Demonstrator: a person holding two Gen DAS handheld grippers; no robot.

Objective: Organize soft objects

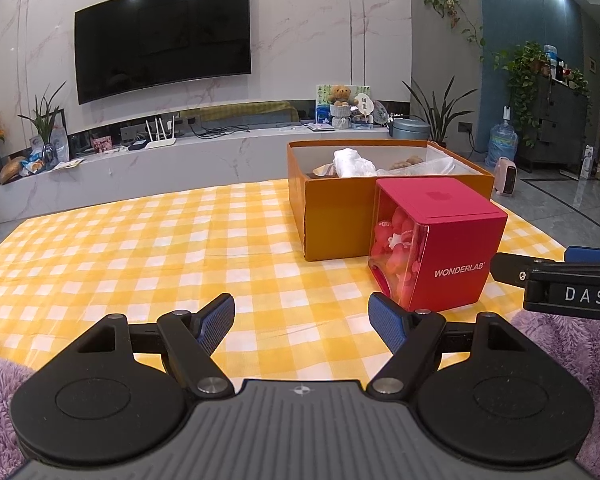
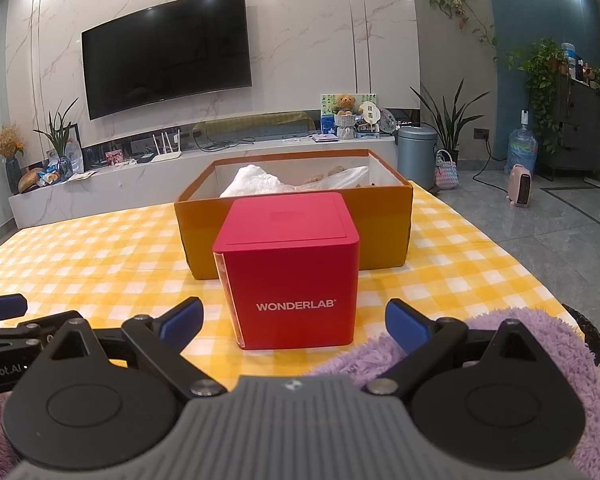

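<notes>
So both grippers are sitting low at the near edge of the desk covered in a yellow-and-white checked cloth [image 1: 140, 248], and neither one has anything in it: the left gripper [image 1: 301, 320] has its blue-padded fingers spread wide over bare cloth, and the right gripper [image 2: 294, 324] is spread just as wide, lined up pretty much straight at the red WONDERLAB cube box with the clear side panel [image 2: 296, 276]. The soft stuff is split up: a fluffy purple plush cloth [image 2: 532, 332] is bunched at the near edge right under and beside the right gripper, with more of it showing at both lower corners of the left view, while the open orange cardboard box [image 2: 384, 220] behind the cube already holds a white fabric bundle [image 2: 256, 180] and something brownish I can't make out. My guess is the purple plush goes into the orange box next. The thing I'd worry about is that the red cube stands directly in front of the orange box, touching or nearly touching it, so carrying a floppy cloth over could drag a hanging corner across the cube and knock it. Also plush that thick is easy to pinch only by the fuzz, so it could slip out mid-lift. And the two grippers are close together, so they could bump.
</notes>
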